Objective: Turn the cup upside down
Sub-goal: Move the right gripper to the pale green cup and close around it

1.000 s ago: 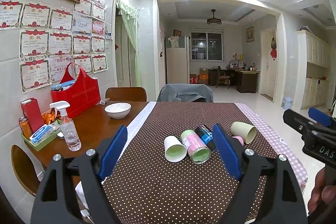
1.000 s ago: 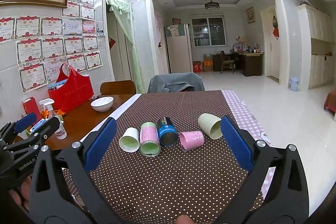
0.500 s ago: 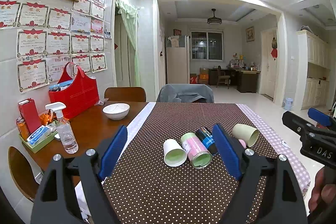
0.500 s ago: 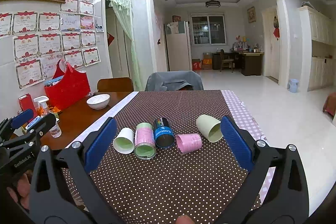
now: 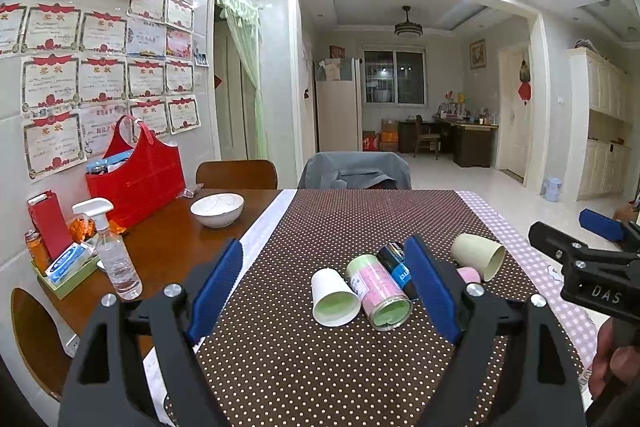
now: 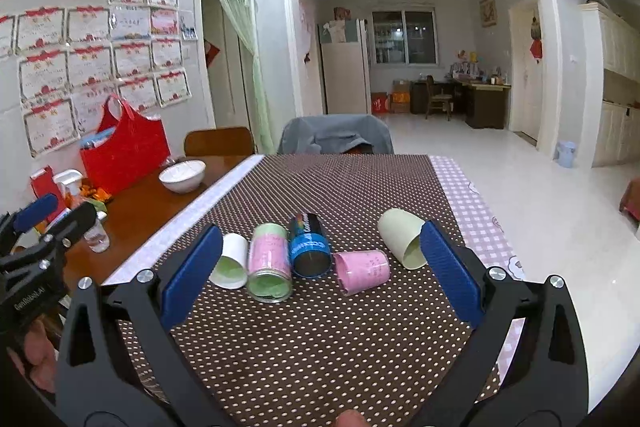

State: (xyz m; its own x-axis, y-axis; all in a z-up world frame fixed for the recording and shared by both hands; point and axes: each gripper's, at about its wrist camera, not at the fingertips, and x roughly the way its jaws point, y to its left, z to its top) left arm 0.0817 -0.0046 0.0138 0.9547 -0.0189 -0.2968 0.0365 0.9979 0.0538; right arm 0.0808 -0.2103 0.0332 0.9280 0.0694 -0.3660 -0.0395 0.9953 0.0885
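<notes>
Several cups lie on their sides in a row on the brown dotted tablecloth [image 6: 320,339]: a white cup [image 6: 230,261], a pink-and-green cup [image 6: 270,263], a blue cup [image 6: 309,247], a small pink cup [image 6: 362,271] and a pale green cup [image 6: 402,243]. In the left wrist view the white cup [image 5: 334,297], pink-and-green cup [image 5: 378,291], blue cup [image 5: 394,265] and pale green cup [image 5: 478,255] show. My left gripper [image 5: 326,293] is open and empty, short of the cups. My right gripper [image 6: 320,275] is open and empty, hovering in front of the row.
On the bare wood at left stand a white bowl [image 5: 217,209], a red bag [image 5: 136,179], a spray bottle [image 5: 114,259] and a green tray of packets [image 5: 66,269]. A grey-draped chair [image 5: 354,173] is at the table's far end. The table's right edge drops to tiled floor.
Both grippers have drifted slightly forward and downward toward the cups, so the cups look a little larger and nearer. Both stay open. The cups have not moved.
</notes>
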